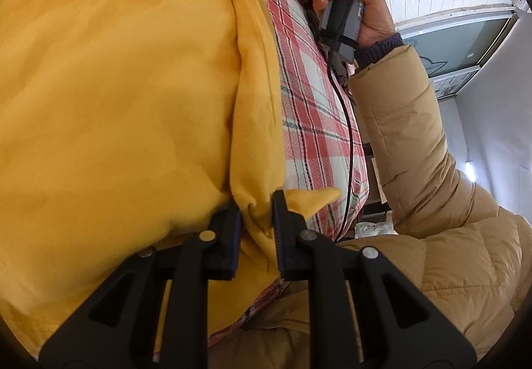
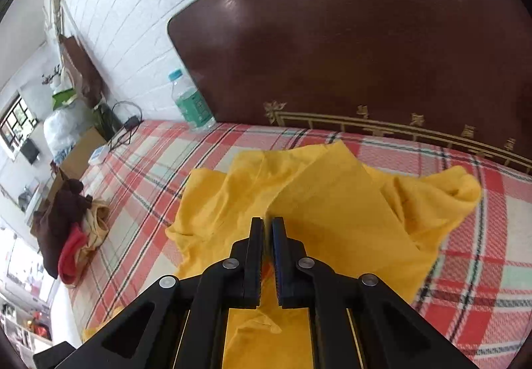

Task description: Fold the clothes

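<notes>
A yellow garment [image 1: 116,86] lies spread over the plaid bed sheet [image 1: 309,109]. My left gripper [image 1: 258,202] is shut on a bunched edge of it at the near end; yellow cloth bulges between the fingers and pokes out to the right. At the far end a hand [image 1: 369,20] holds the right gripper, where the cloth gathers into a pinched knot. In the right wrist view the yellow garment [image 2: 332,202] lies rumpled and partly folded over. My right gripper [image 2: 267,222] has its fingers nearly together on a raised fold of the cloth.
A dark wooden headboard [image 2: 332,53] stands at the far end of the bed, with a water bottle [image 2: 191,103] beside it. A pile of brown, red and cream clothes [image 2: 66,229] sits on the bed's left edge. A tan padded sleeve [image 1: 415,143] and a black cable [image 1: 349,143] hang at the right.
</notes>
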A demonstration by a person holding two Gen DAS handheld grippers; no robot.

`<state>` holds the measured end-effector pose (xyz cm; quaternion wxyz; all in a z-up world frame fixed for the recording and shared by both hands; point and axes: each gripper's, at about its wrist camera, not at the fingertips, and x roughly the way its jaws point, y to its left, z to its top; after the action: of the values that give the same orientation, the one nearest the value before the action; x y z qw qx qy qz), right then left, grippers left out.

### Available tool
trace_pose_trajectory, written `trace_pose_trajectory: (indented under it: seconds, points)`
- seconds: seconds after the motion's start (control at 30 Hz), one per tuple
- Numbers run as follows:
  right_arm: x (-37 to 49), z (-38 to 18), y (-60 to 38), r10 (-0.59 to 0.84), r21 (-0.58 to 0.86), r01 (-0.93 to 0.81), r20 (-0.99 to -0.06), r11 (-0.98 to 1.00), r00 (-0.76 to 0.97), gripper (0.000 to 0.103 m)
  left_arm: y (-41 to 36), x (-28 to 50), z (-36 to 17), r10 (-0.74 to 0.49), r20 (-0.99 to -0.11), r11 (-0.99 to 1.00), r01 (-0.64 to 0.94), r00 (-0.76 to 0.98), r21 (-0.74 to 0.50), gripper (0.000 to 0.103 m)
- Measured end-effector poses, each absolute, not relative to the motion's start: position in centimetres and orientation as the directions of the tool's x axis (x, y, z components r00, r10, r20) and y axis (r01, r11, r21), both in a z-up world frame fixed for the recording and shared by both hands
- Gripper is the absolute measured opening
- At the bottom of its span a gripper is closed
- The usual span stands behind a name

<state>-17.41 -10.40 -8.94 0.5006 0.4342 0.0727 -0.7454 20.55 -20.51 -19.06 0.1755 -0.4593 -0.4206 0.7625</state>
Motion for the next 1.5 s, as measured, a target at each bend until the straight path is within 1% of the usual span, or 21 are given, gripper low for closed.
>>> trace_pose_trajectory:
  seconds: [0.07,0.1,0.2,0.27,0.3,0.33,0.4,0.53,0.6,0.8,0.9,0.97,1.0,1.03,1.13,1.3,1.4,1.43,1.47,1.5]
  points:
    - [-16.4,-10.2,-12.4,-0.617,0.25,0.835,-0.776,-0.49,-0.13,0.034,-20.7,20.8,-19.1,0.654,-0.549,-0.58,0.12,-0.52,-0.806,0.018]
    - [-15.6,-10.5,-13.0,-0.596,0.211,0.848,-0.789,-0.487,-0.146,0.048,-20.8,21.0,-19.1,0.655,-0.546,-0.578,0.118,-0.523,-0.807,0.018]
    - [-14.7,-10.0,-11.1,-0.64,0.243,0.846,-0.755,-0.474,-0.141,0.049,-21.2,21.2,-19.0,0.662,-0.532,-0.566,0.114,-0.528,-0.817,0.018]
    - [-14.4,-9.6,-9.0,-0.658,0.259,0.836,-0.737,-0.483,-0.152,0.052,-21.3,21.4,-19.1,0.665,-0.527,-0.56,0.114,-0.53,-0.821,0.018]
    - [-14.3,-9.5,-7.5,-0.666,0.276,0.826,-0.731,-0.491,-0.151,0.059,-21.4,21.4,-19.2,0.666,-0.525,-0.558,0.114,-0.529,-0.822,0.018]
    - [-14.0,-9.8,-6.0,-0.667,0.301,0.812,-0.731,-0.499,-0.14,0.064,-21.6,21.5,-19.2,0.667,-0.526,-0.558,0.114,-0.529,-0.822,0.018]
    - [-13.2,-10.6,-3.2,-0.666,0.352,0.792,-0.741,-0.498,-0.089,0.064,-21.7,21.5,-19.3,0.667,-0.525,-0.559,0.11,-0.529,-0.822,0.018]
    - [-8.2,-12.3,2.0,-0.661,0.429,0.821,-0.745,-0.376,0.087,0.064,-22.1,21.8,-19.4,0.663,-0.528,-0.563,0.111,-0.531,-0.819,0.018]
    - [-4.7,-12.4,4.5,-0.676,0.475,0.833,-0.715,-0.283,0.177,0.064,-22.2,21.7,-19.5,0.662,-0.527,-0.563,0.112,-0.533,-0.819,0.018]
    - [4.5,-13.0,7.8,-0.643,0.456,0.887,-0.701,-0.071,0.309,0.064,-22.0,21.5,-19.2,0.654,-0.532,-0.576,0.102,-0.537,-0.811,0.019]
    - [5.8,-14.8,7.3,-0.626,0.429,0.895,-0.734,-0.126,0.264,0.063,-22.1,22.2,-19.4,0.645,-0.543,-0.589,0.102,-0.538,-0.801,0.019]
    - [5.5,-15.8,7.0,-0.641,0.457,0.873,-0.724,-0.171,0.254,0.043,-22.1,22.6,-19.6,0.643,-0.543,-0.589,0.106,-0.54,-0.801,0.019]
    - [5.3,-15.9,7.1,-0.654,0.484,0.857,-0.708,-0.177,0.265,0.019,-22.1,22.9,-19.7,0.641,-0.544,-0.588,0.109,-0.542,-0.802,0.019]
    - [5.3,-15.6,7.4,-0.663,0.487,0.851,-0.705,-0.195,0.251,0.011,-22.1,23.0,-19.8,0.64,-0.545,-0.589,0.11,-0.542,-0.801,0.019]
    - [6.0,-13.6,8.8,-0.701,0.475,0.852,-0.684,-0.218,0.202,0.007,-21.3,23.3,-19.6,0.642,-0.551,-0.604,0.092,-0.533,-0.792,0.019]
    - [9.4,-7.2,11.2,-0.779,0.421,0.897,-0.605,-0.133,0.168,0.006,-17.7,22.7,-19.2,0.696,-0.544,-0.617,-0.004,-0.469,-0.787,0.019]
    - [10.9,-5.8,10.4,-0.794,0.439,0.896,-0.568,-0.07,0.216,0.006,-16.0,22.2,-19.4,0.702,-0.565,-0.64,-0.036,-0.434,-0.768,0.019]
    - [11.1,-6.2,9.9,-0.788,0.448,0.892,-0.571,-0.064,0.231,0.007,-15.6,22.0,-19.5,0.703,-0.572,-0.646,-0.043,-0.422,-0.763,0.019]
    - [11.1,-6.8,9.4,-0.782,0.455,0.887,-0.578,-0.072,0.233,0.007,-15.1,21.9,-19.7,0.704,-0.579,-0.651,-0.049,-0.41,-0.757,0.016]
    - [11.0,-7.3,9.0,-0.778,0.469,0.88,-0.581,-0.08,0.239,0.008,-14.9,21.9,-19.8,0.709,-0.58,-0.651,-0.056,-0.402,-0.757,0.018]
